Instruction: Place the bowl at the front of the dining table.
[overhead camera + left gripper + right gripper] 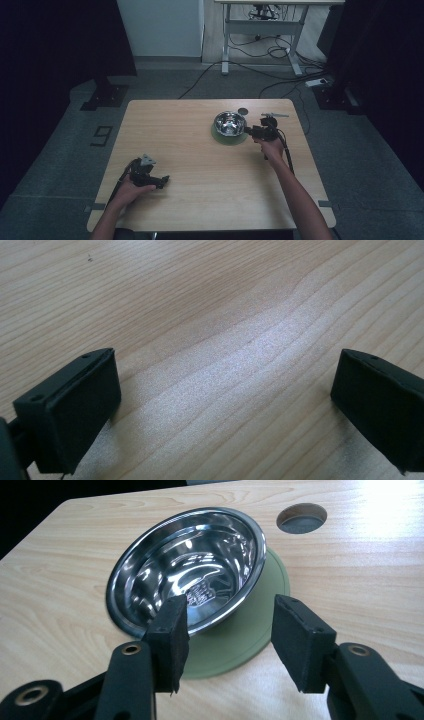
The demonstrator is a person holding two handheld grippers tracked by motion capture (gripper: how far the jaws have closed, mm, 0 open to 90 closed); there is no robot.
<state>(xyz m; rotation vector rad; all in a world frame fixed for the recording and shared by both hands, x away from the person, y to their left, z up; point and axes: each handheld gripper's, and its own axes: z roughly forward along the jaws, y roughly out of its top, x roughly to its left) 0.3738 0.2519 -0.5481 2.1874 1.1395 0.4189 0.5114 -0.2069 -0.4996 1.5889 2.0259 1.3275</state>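
Bowl (187, 570), steel and round, sat on a flat green mat (250, 640) toward the far right of the wooden table (200, 200), its rim overlapping the mat's left edge in the right gripper view. Being round, it offered no long axis; any approach would meet the rim alike.

Right gripper (227, 635) was the nearer of the two by a wide margin. Seen from above, the right gripper (252, 131) pointed leftward at the bowl (229, 123) from just beside its right rim. Its jaws stood partly spread, nothing between them, and neither pad pressed on anything. In its own view the bowl lay ahead and slightly to the left, so that one jaw stood in front of the near rim and the other in front of the mat (whether the pad touched the rim could not be told).

Left gripper (162, 181) rested near the front left of the table, well apart from the bowl. Its jaws were spread wide over bare wood (225, 340), holding nothing.

A small printed mark or sticker showed on the bowl's inner bottom; it was too small to read. No brand was legible on either gripper. A dark marking resembling a "9" lay on the floor (102, 135) left of the table. A round hole (302, 518) sat in the tabletop beyond the bowl.
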